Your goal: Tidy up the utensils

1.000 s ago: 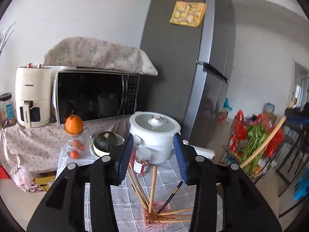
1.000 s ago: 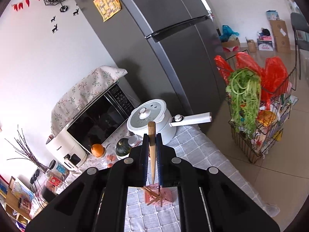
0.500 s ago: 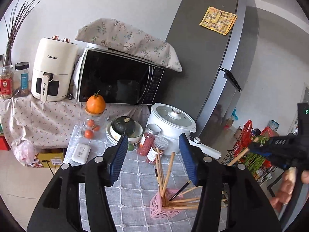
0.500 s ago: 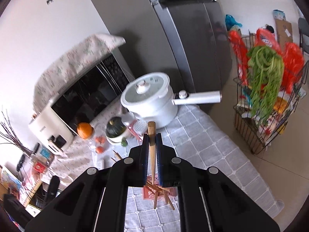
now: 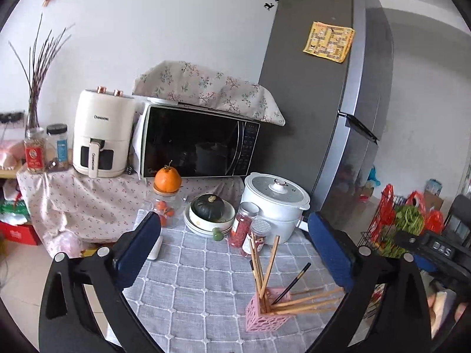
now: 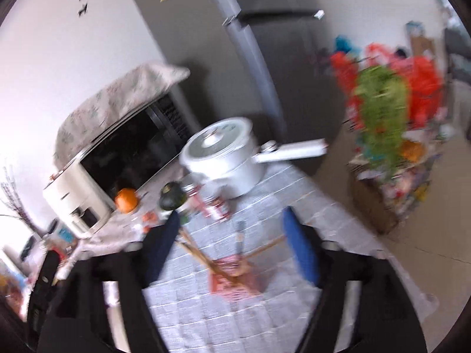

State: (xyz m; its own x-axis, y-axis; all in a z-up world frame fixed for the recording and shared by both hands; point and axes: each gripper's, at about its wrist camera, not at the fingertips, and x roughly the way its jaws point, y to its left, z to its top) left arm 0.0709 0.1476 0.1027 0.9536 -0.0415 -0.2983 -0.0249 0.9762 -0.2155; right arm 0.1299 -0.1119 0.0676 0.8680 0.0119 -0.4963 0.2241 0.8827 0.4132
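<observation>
A pink lattice utensil holder [image 5: 266, 313] stands on the grey checked tablecloth [image 5: 203, 288], holding several wooden chopsticks [image 5: 269, 261] and one black one. My left gripper [image 5: 235, 253] is open and empty, above and behind the holder. In the blurred right wrist view my right gripper [image 6: 232, 247] is open and empty above the same holder [image 6: 235, 276], where a wooden utensil [image 6: 240, 241] stands upright among the chopsticks.
A white pot [image 5: 275, 203] with a long handle, two spice jars [image 5: 244, 228], a bowl with a green squash [image 5: 210, 207] and an orange on a jar [image 5: 167, 181] stand behind the holder. Microwave [image 5: 197, 144], air fryer, fridge [image 5: 323, 103] at back. A wire vegetable rack [image 6: 388, 135] stands right.
My right gripper has opened and let go of the wooden utensil, which now stands in the pink holder. My left gripper has pulled back and opened wider.
</observation>
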